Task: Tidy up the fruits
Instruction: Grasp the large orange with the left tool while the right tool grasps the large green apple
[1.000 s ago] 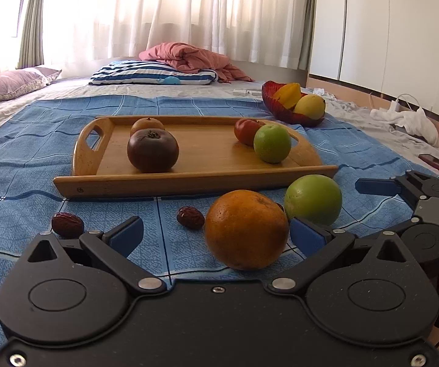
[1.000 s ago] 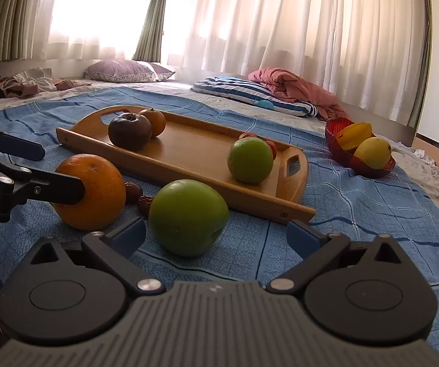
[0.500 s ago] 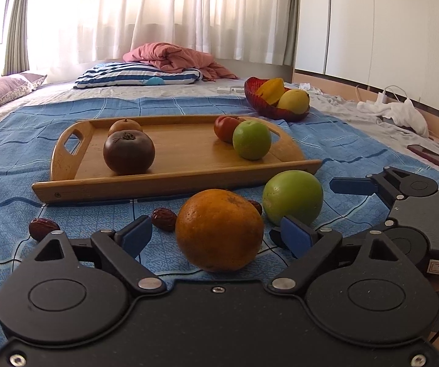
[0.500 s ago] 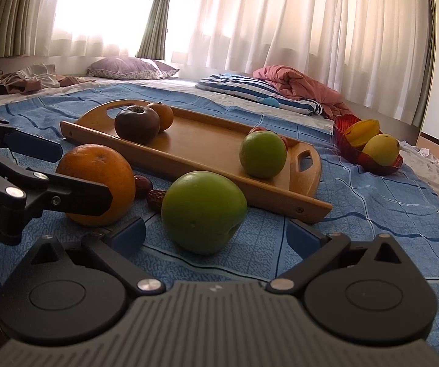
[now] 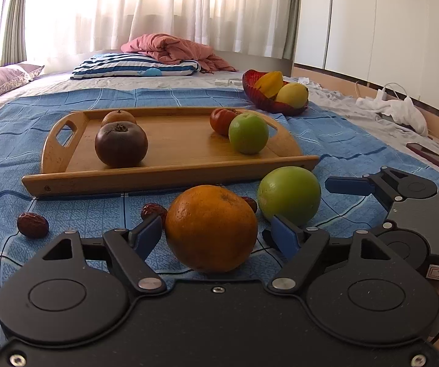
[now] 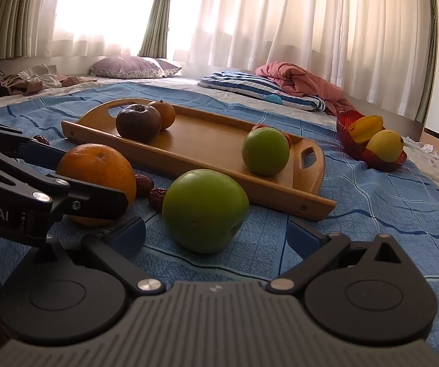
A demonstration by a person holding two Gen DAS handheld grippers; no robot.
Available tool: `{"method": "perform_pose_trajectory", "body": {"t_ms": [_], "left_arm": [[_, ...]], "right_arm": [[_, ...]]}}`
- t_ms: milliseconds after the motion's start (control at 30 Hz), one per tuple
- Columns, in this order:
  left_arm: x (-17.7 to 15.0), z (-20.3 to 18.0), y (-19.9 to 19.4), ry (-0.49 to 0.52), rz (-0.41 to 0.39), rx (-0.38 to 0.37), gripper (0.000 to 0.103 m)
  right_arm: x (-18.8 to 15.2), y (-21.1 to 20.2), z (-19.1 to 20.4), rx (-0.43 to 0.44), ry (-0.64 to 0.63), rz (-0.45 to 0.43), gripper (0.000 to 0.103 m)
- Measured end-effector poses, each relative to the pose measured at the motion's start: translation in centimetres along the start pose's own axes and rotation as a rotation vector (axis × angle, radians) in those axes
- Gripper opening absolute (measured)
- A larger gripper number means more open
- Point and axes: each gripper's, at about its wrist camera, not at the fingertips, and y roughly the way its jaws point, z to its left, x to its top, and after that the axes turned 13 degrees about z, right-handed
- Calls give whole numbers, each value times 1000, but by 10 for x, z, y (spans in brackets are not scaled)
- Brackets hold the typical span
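We've got the left gripper (image 5: 214,235) spread open around the orange (image 5: 210,227) and the right gripper (image 6: 216,238) open around the green apple (image 6: 204,211), both fruits just in front of the tray (image 5: 170,180), presumably headed onto it.

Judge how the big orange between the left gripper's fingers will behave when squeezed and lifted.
The orange is round and lies on soft blue bedding, so it may roll if nudged off-centre. Its dimpled peel probably grips the blue pads well. It looks firm, likely heavyish; the left gripper is open.
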Motion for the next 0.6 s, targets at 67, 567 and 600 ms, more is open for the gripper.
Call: {"method": "perform_pose_trajectory", "body": {"t_ms": [67, 567, 600], "left_arm": [[0, 0, 2, -6, 7, 7, 76], [0, 1, 4, -6, 17, 8, 64], [0, 1, 4, -7, 16, 8, 64]], "right_arm": [[0, 0, 0, 3, 4, 1, 103], [3, 1, -1, 41, 27, 12, 99], [3, 1, -1, 45, 26, 13, 99]]}}
